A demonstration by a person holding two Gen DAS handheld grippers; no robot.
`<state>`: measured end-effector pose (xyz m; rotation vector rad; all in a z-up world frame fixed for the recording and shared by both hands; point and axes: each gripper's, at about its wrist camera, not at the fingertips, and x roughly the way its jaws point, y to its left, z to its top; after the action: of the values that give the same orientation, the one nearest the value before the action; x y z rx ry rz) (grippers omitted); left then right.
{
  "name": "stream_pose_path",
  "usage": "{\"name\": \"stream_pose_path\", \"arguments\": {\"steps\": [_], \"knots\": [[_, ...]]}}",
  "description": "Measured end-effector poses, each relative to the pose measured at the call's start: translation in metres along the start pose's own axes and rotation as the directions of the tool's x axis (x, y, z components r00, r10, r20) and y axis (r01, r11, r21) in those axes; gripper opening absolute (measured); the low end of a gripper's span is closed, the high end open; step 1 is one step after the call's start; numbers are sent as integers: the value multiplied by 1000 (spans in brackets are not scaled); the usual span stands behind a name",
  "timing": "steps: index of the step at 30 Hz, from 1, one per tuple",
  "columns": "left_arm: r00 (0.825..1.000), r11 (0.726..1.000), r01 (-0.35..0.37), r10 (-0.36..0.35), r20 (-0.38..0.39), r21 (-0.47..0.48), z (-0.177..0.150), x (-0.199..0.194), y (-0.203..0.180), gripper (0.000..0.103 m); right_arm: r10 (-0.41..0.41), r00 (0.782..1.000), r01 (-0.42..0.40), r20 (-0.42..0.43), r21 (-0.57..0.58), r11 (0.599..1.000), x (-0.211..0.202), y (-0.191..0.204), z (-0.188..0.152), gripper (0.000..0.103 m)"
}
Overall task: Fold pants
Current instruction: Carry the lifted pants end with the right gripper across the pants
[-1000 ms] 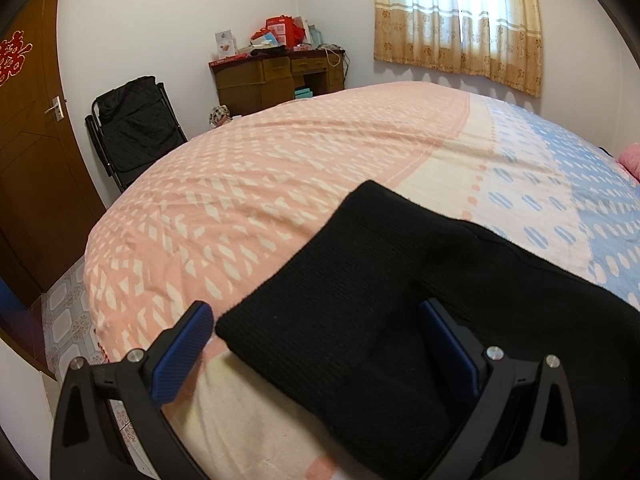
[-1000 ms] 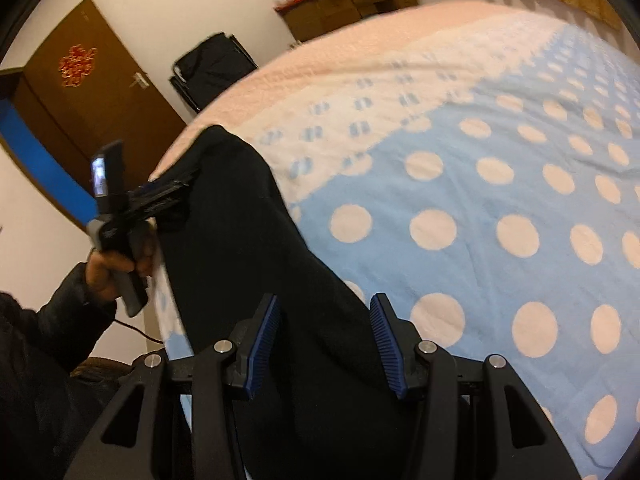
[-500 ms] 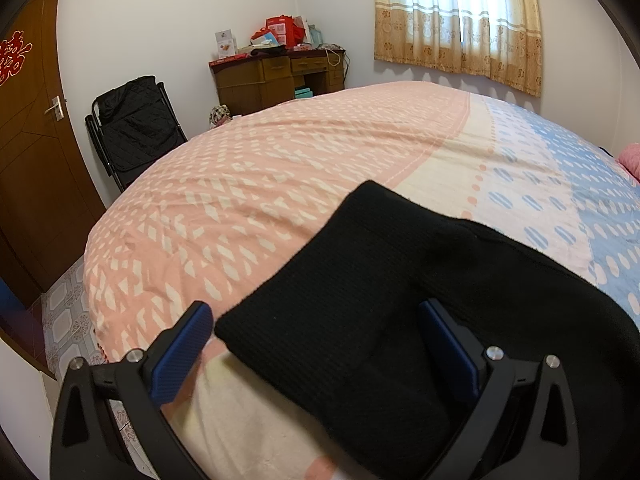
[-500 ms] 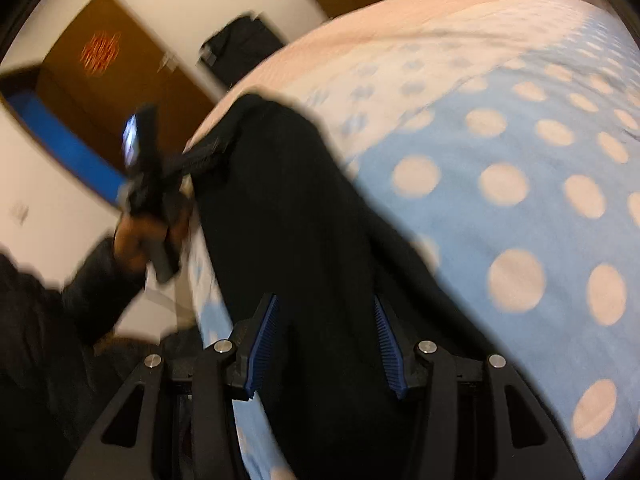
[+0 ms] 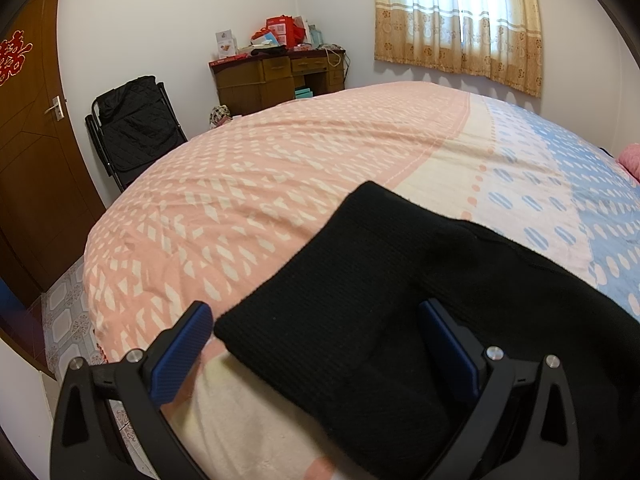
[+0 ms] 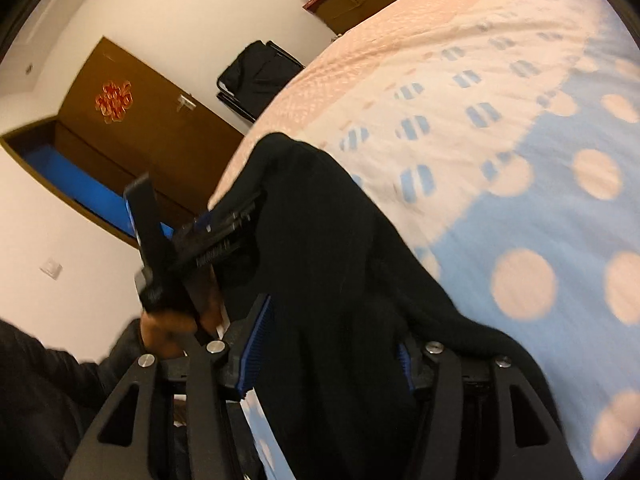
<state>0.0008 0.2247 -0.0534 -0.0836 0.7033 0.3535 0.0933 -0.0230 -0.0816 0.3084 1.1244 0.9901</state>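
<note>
Lying along the near edge of the bed (image 5: 240, 180), on the pink and blue patterned cover: the black pants (image 5: 340, 300), with one thick ribbed end resting between the tongs of the left gripper (image 5: 312, 312). Standing wide apart there, both blue pads clear of the cloth and pinching nothing. Closing on a bunched run of the same garment at the other end, seen from the right wrist: the right gripper (image 6: 332, 328), with dark fabric filling the gap between its pads and spilling over the outer one. Rising off the cover in a slack ridge from that grip toward the left tool.

Looking soft, knitted and fairly thick, so likely behaving as a limp, light load: sagging wherever unsupported, stretching a little under pull, clinging to the cover rather than sliding. Not risking breakage, only creasing or a lopsided fold. Judging the ribbed hem or waistband edge as the best hold, pinching through all layers near a corner, not mid-panel where only the top layer would be lifting. Matching the two holds at equal height, probably, for keeping edges aligned
</note>
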Motion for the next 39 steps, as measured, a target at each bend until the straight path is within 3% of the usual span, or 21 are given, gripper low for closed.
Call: {"name": "stream_pose_path", "arguments": {"steps": [2, 5, 15, 17, 18, 21, 24, 25, 30, 31, 32, 34, 35, 36, 38, 39], "knots": [[1000, 1000, 1, -1, -1, 1, 0, 0, 0, 103, -18, 1000, 18, 13, -38, 999, 4, 7, 5, 58], [1000, 1000, 7, -7, 1, 5, 0, 1, 1, 103, -138, 987, 145, 83, -82, 986, -6, 10, 12, 58], [1000, 999, 18, -18, -2, 31, 1, 4, 2, 103, -59, 989, 43, 138, 119, 992, -42, -52, 30, 56], [1000, 999, 18, -17, -1, 33, 1, 4, 1, 103, -107, 979, 76, 174, 176, 981, -50, -62, 31, 56], [1000, 999, 17, -17, -1, 34, 1, 3, 1, 103, -205, 959, 164, 197, 205, 965, -62, -68, 32, 56], [1000, 999, 23, -22, -5, 35, 2, 4, 2, 103, -319, 911, 234, 260, 310, 921, -106, -85, 27, 56], [1000, 999, 26, -26, -4, 37, 1, 4, 3, 103, -429, 856, 383, 287, 205, 901, -135, -52, 10, 55], [1000, 999, 26, -25, -3, 36, 1, 4, 2, 103, -473, 828, 448, 301, 153, 881, -140, -33, -2, 51], [1000, 999, 25, -25, -3, 35, 1, 4, 3, 103, -578, 760, 586, 297, 74, 807, -140, 10, -55, 27], [1000, 999, 23, -23, -4, 35, 0, 4, 3, 103, -608, 738, 619, 293, 66, 783, -135, 14, -62, 26], [1000, 999, 22, -22, -4, 35, 0, 3, 3, 103, -648, 702, 665, 297, 53, 745, -131, 17, -69, 26], [1000, 999, 21, -21, -8, 32, 0, 3, 3, 103, -693, 657, 719, 296, 30, 694, -131, 14, -80, 26], [1000, 999, 21, -21, -11, 31, 1, 3, 3, 103, -703, 653, 729, 281, 18, 684, -136, 11, -85, 26], [1000, 999, 22, -21, -12, 30, 0, 2, 3, 103, -697, 666, 721, 267, 11, 693, -139, 6, -87, 26], [1000, 999, 21, -21, -12, 30, 1, 2, 3, 103, -664, 716, 682, 215, -17, 731, -140, -3, -93, 26], [1000, 999, 21, -21, -11, 30, 1, 2, 3, 103, -656, 732, 672, 184, -37, 739, -136, -6, -95, 26]]}}
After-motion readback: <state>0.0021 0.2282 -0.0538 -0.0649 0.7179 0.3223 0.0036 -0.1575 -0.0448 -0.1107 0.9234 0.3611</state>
